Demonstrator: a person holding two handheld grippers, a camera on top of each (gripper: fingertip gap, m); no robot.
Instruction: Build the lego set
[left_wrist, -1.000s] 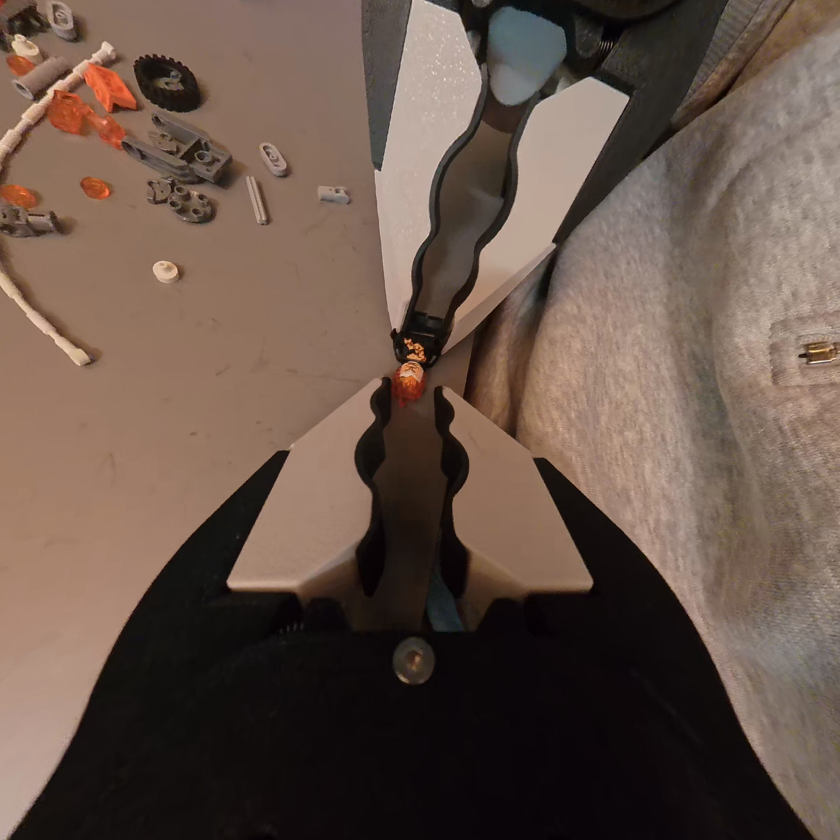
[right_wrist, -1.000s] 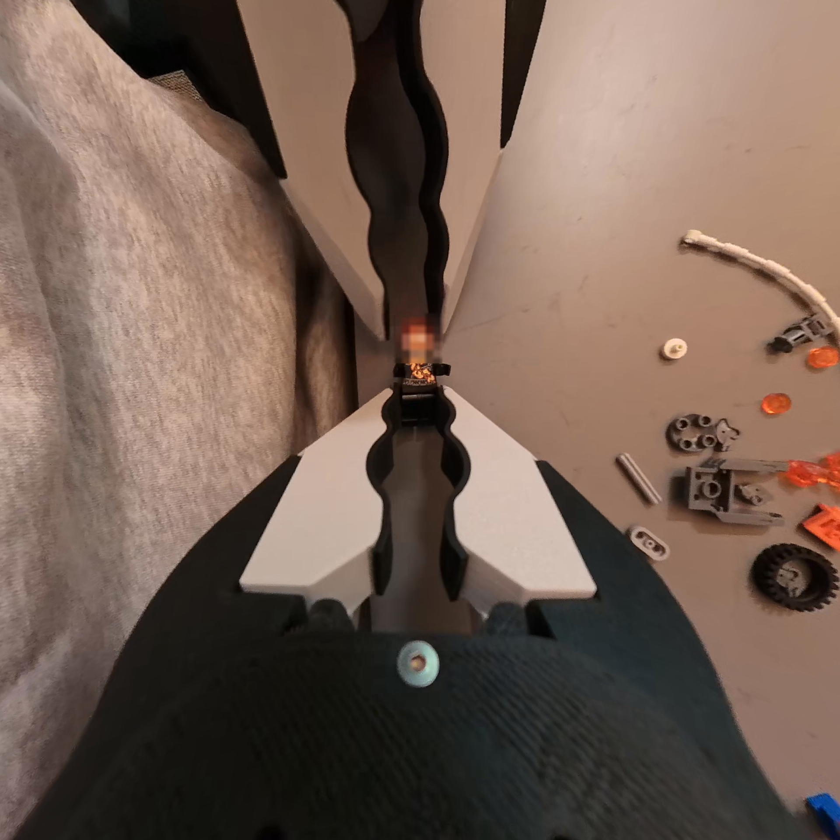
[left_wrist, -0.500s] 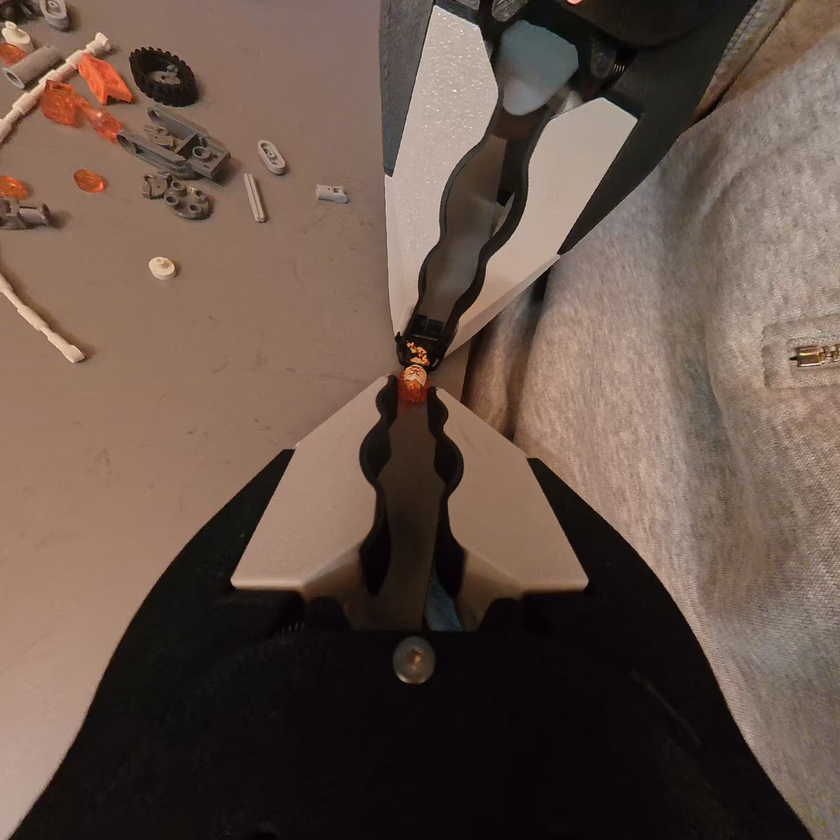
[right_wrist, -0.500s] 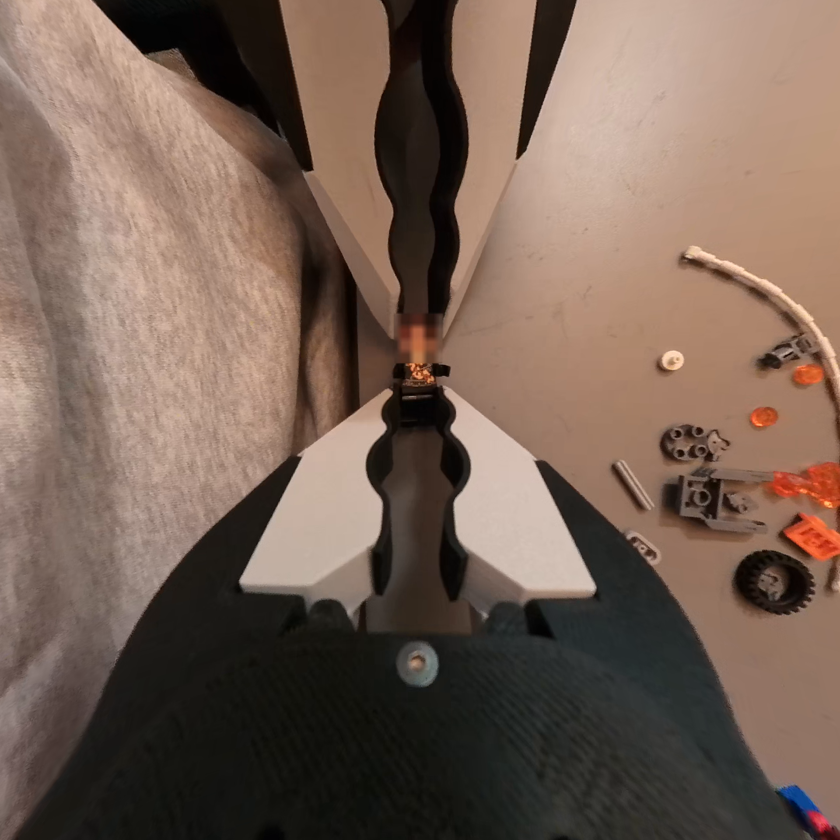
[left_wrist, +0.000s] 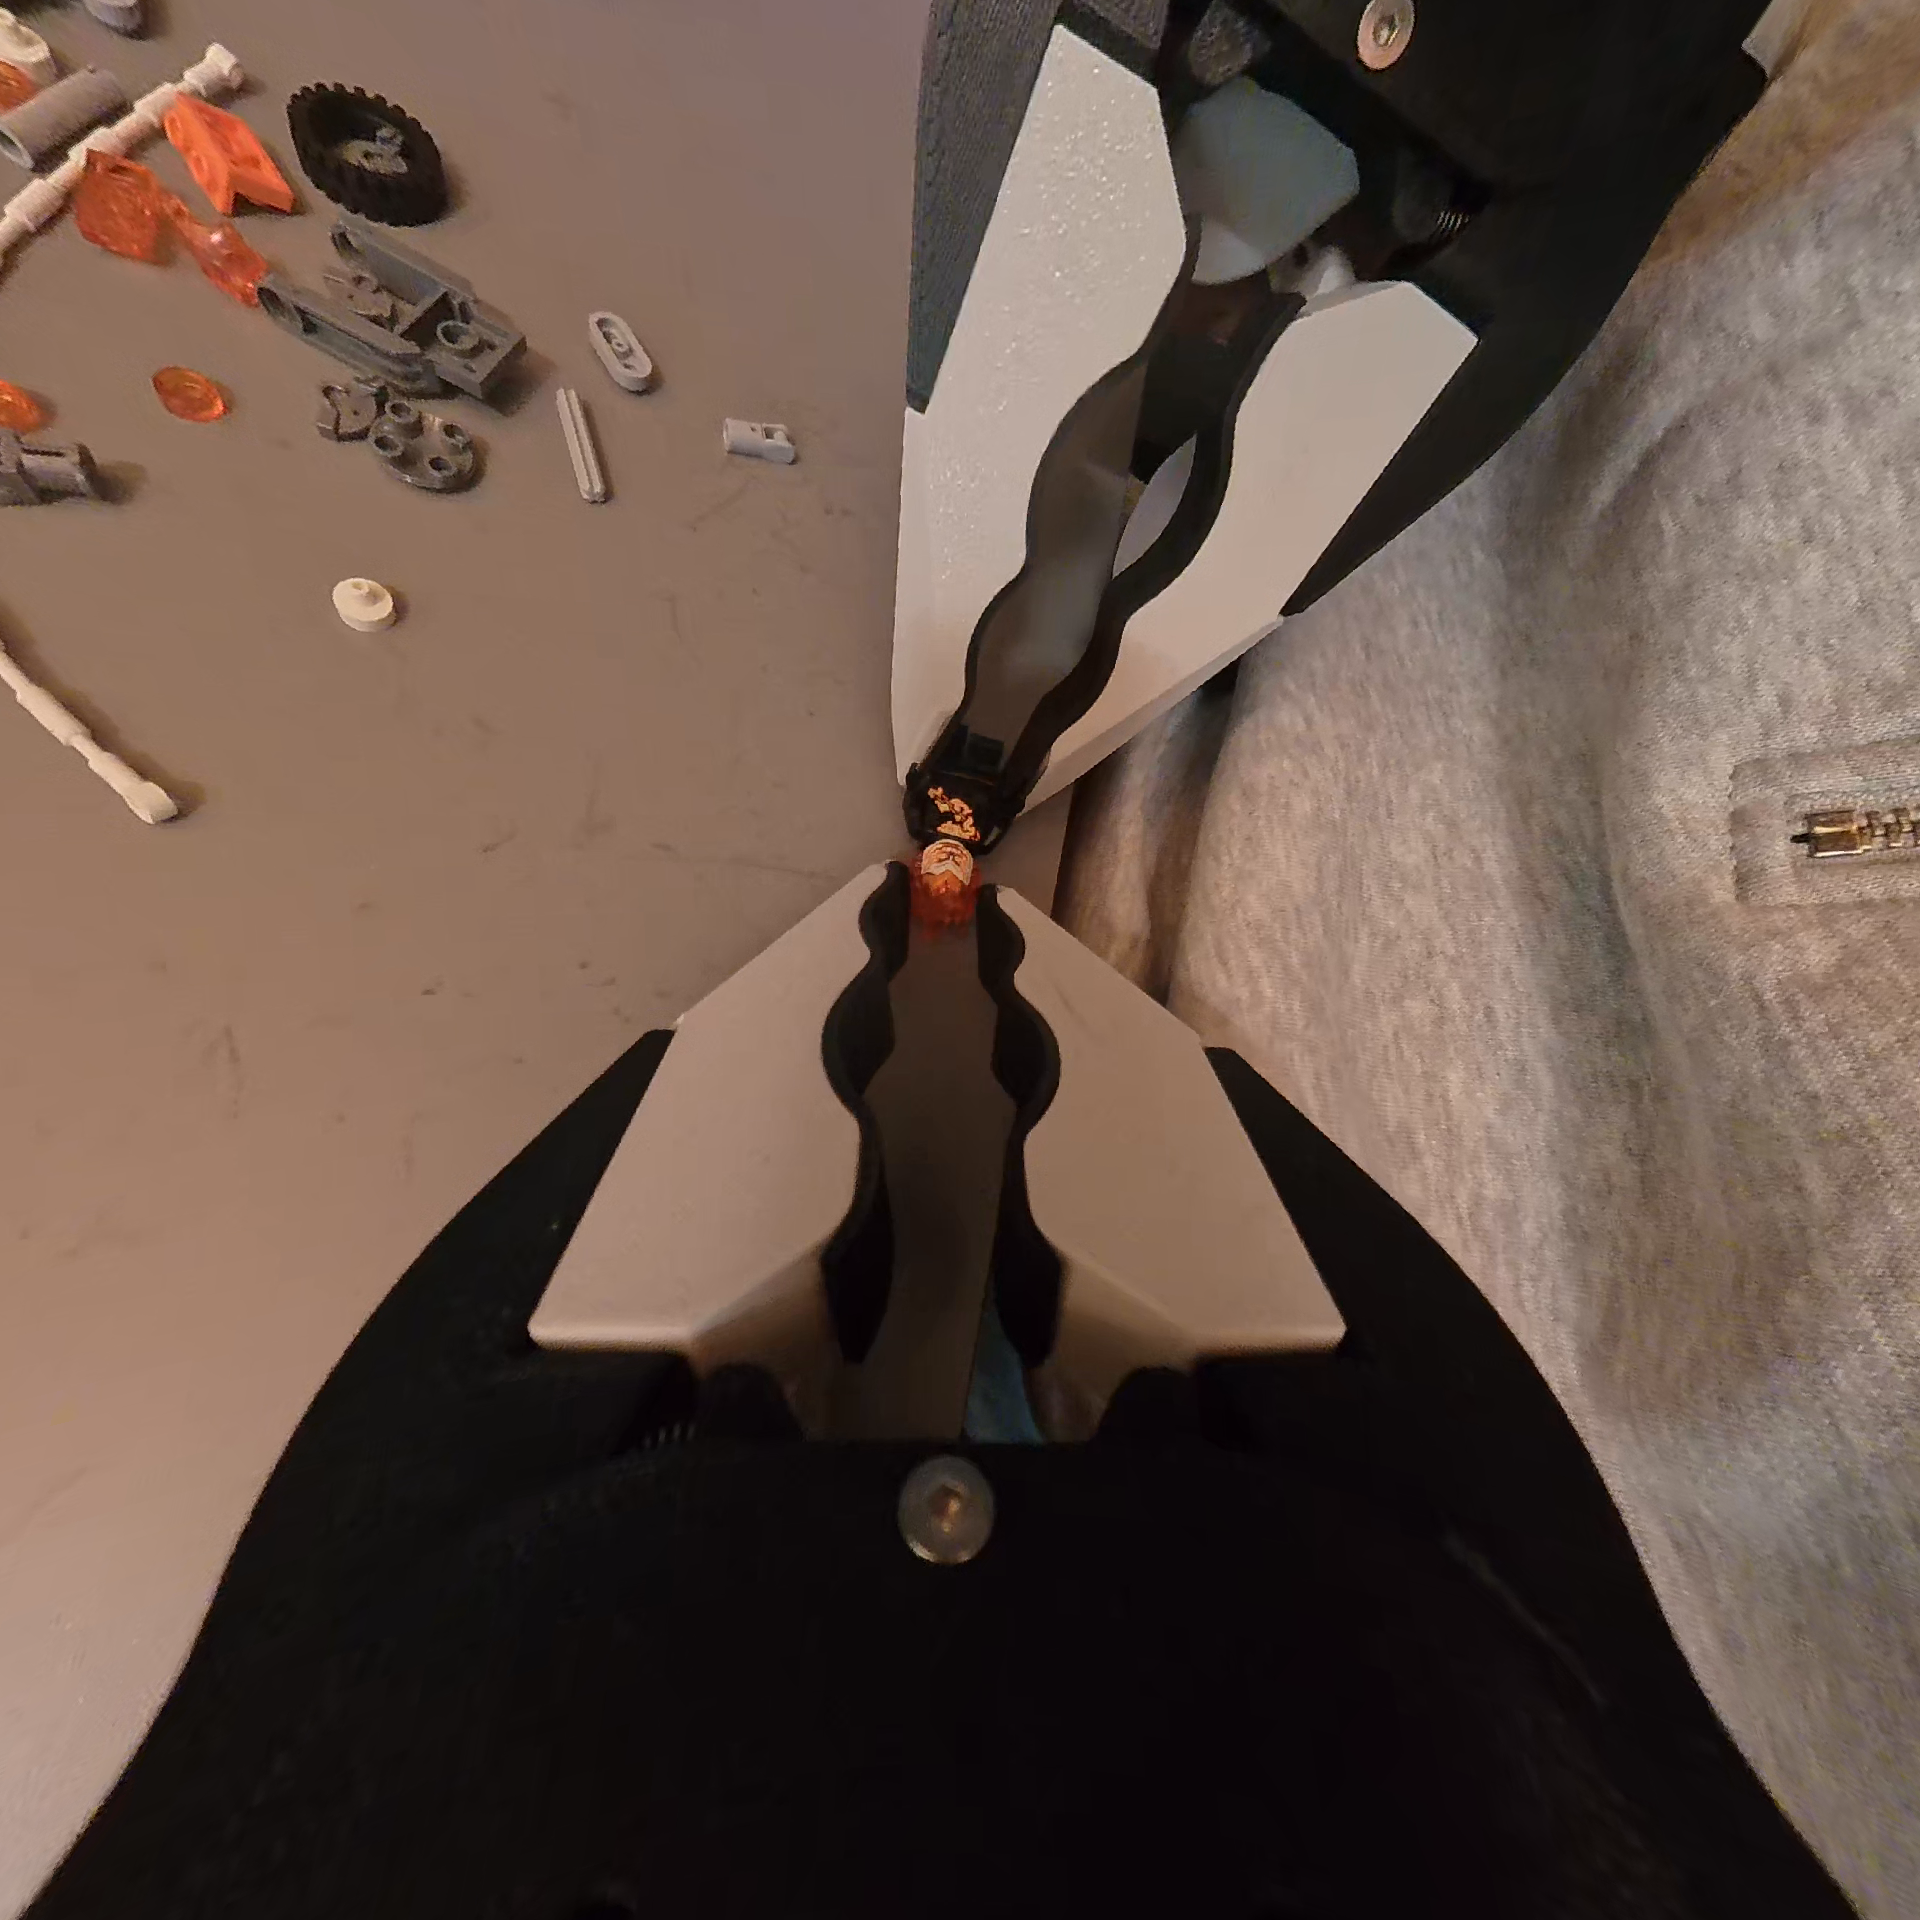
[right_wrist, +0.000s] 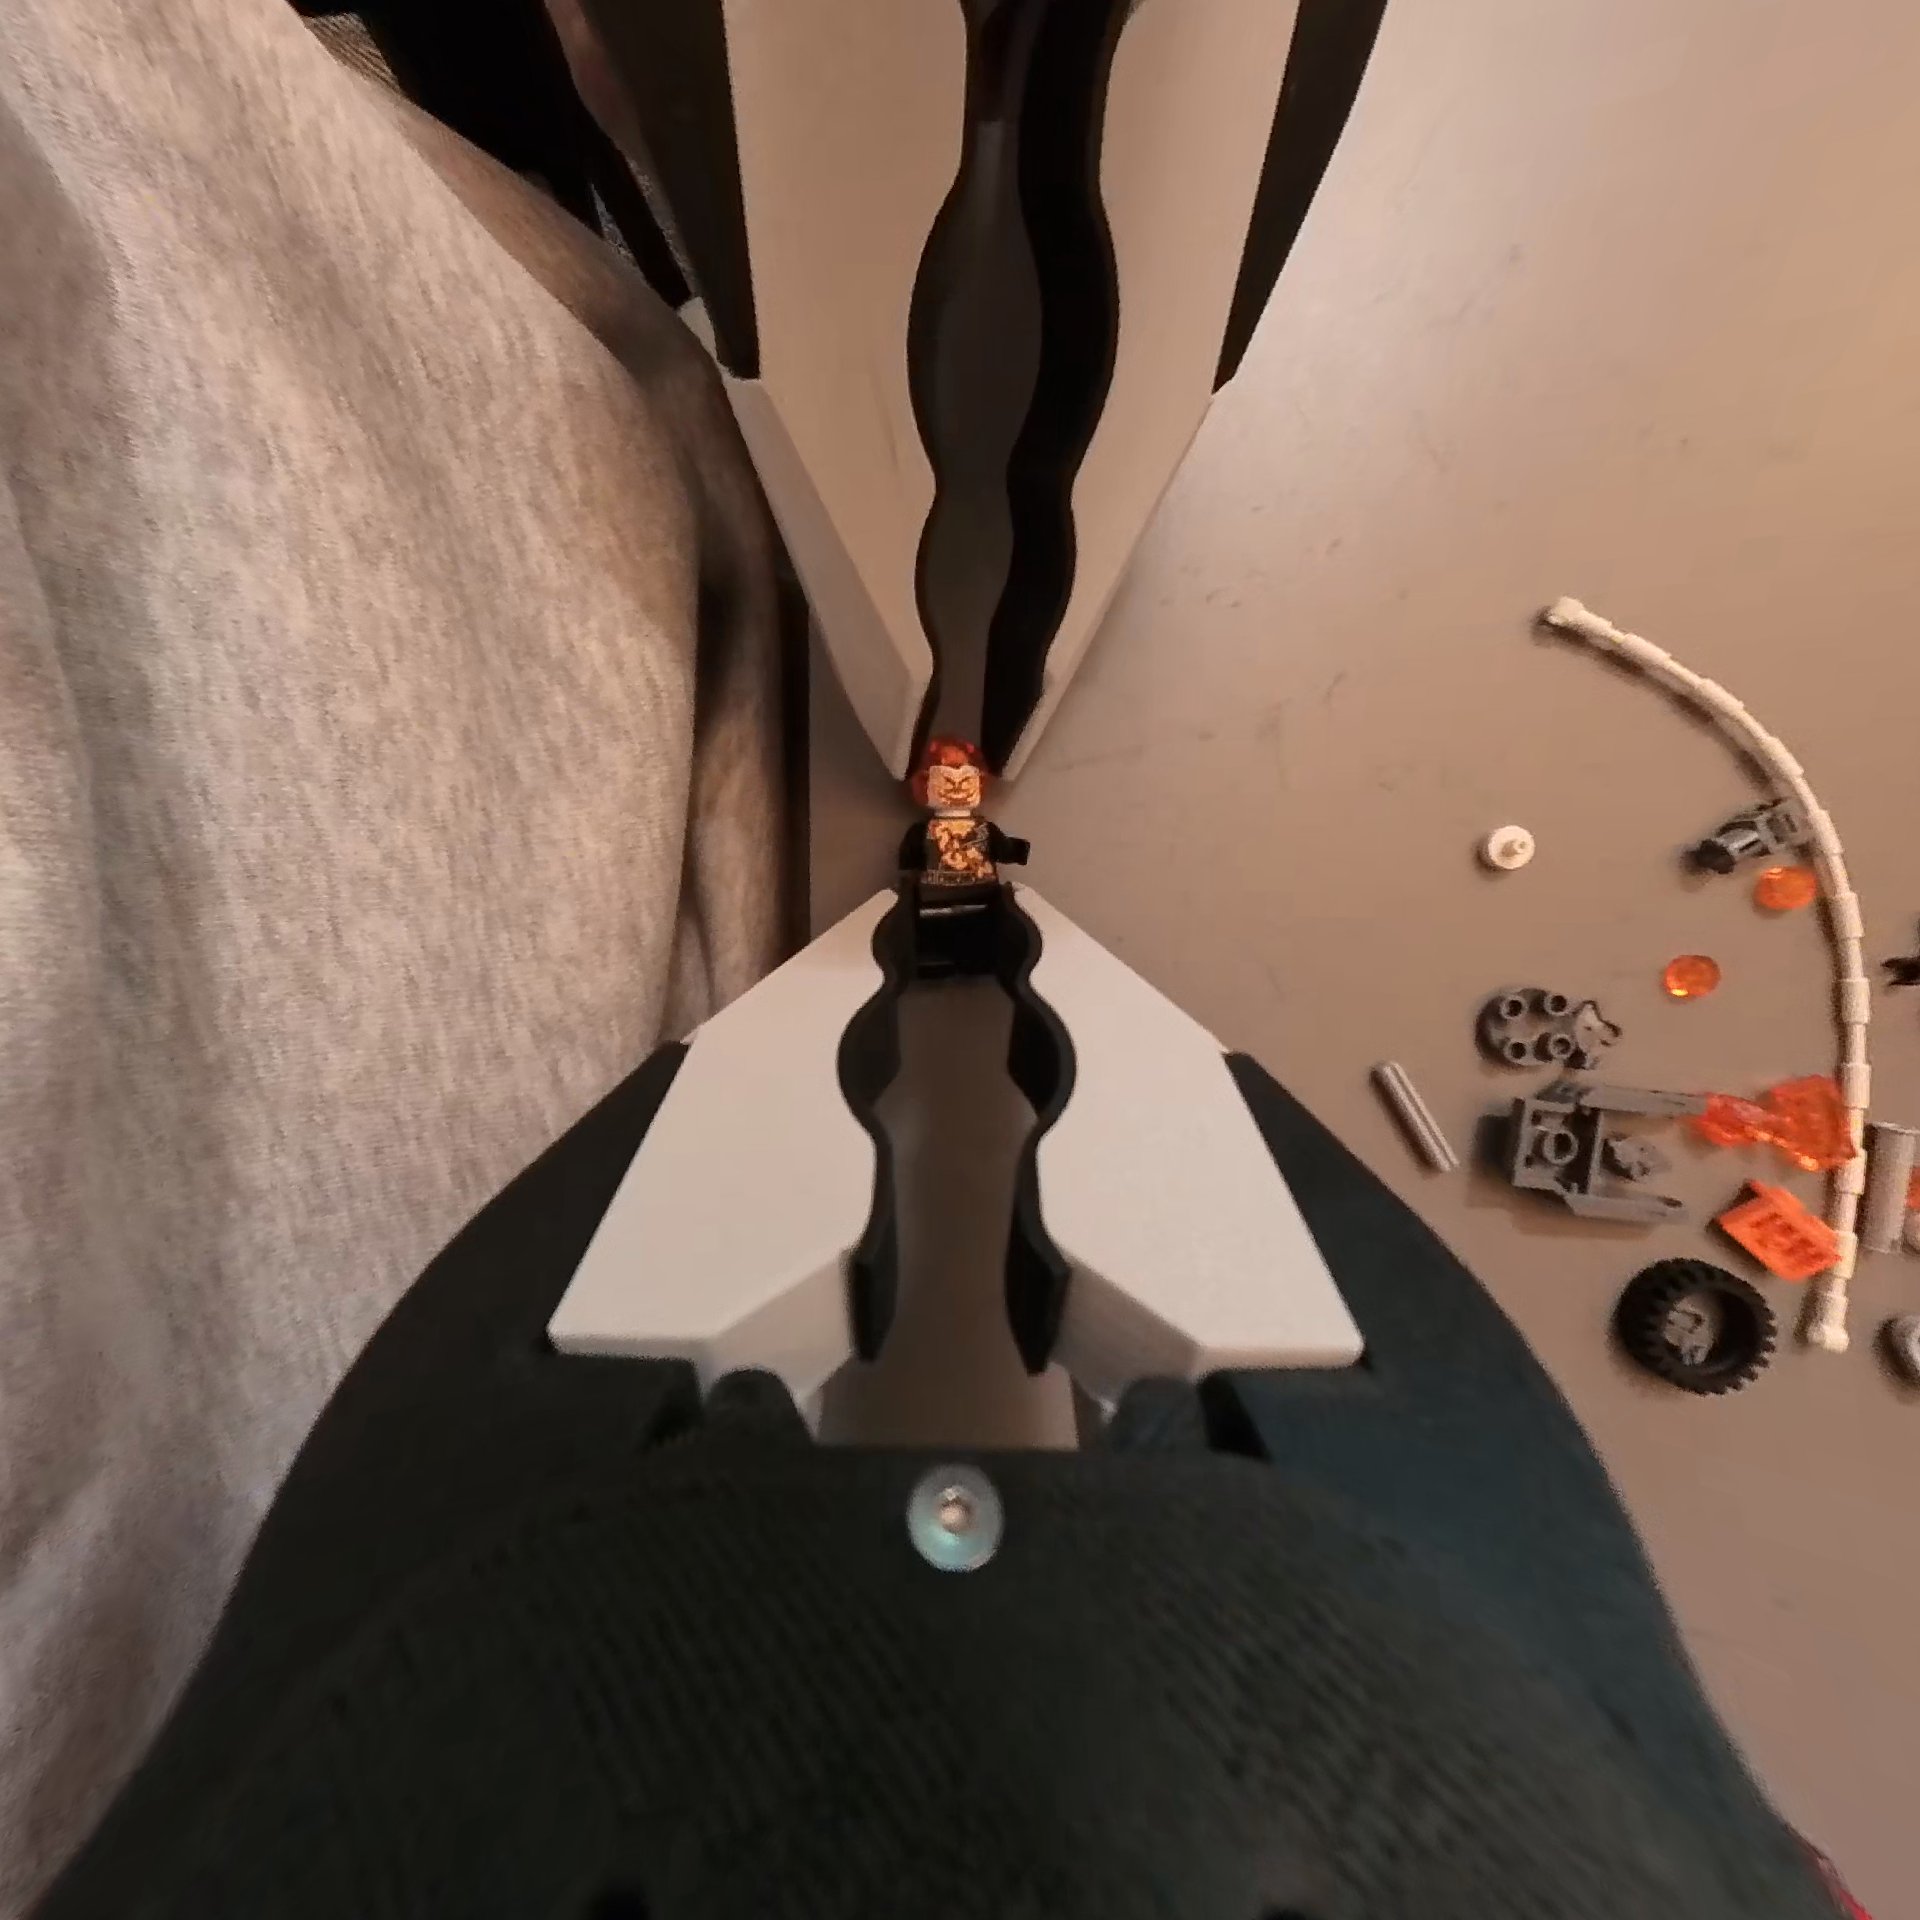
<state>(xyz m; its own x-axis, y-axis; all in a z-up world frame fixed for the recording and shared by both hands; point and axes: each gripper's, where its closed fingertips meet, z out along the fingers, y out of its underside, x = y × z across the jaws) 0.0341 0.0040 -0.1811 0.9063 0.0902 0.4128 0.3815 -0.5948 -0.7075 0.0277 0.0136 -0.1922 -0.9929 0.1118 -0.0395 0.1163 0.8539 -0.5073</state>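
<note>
- The left gripper (left_wrist: 943, 902) is closed on an orange head (left_wrist: 943, 894), pinched between its fingertips.
- The right gripper (right_wrist: 956, 914) is closed on a black minifigure body (right_wrist: 954, 862), held by the legs at its tips; the torso with its orange print sticks out past them.
- The two grippers point at each other, tip to tip, above the table (left_wrist: 416, 935) near its edge.
- In the right wrist view the head (right_wrist: 951, 781) sits right on top of the body, touching it at the neck; whether it is fully pressed on cannot be told.
- In the left wrist view the body (left_wrist: 956, 816) shows in the far right gripper (left_wrist: 961, 790), just beyond the head.
- A person's grey sweater (left_wrist: 1558, 1039) fills the side next to the grippers, with a zipper (left_wrist: 1860, 836) on it.
- Loose parts lie well apart from the grippers on the table: a black tyre (left_wrist: 369, 154), a grey frame piece (left_wrist: 400, 312), clear orange pieces (left_wrist: 156, 197), a grey axle (left_wrist: 582, 445), a white round stud (left_wrist: 364, 605) and a white segmented hose (right_wrist: 1766, 883).
- The tyre (right_wrist: 1696, 1328) and frame (right_wrist: 1579, 1158) also show at the right of the right wrist view.
</note>
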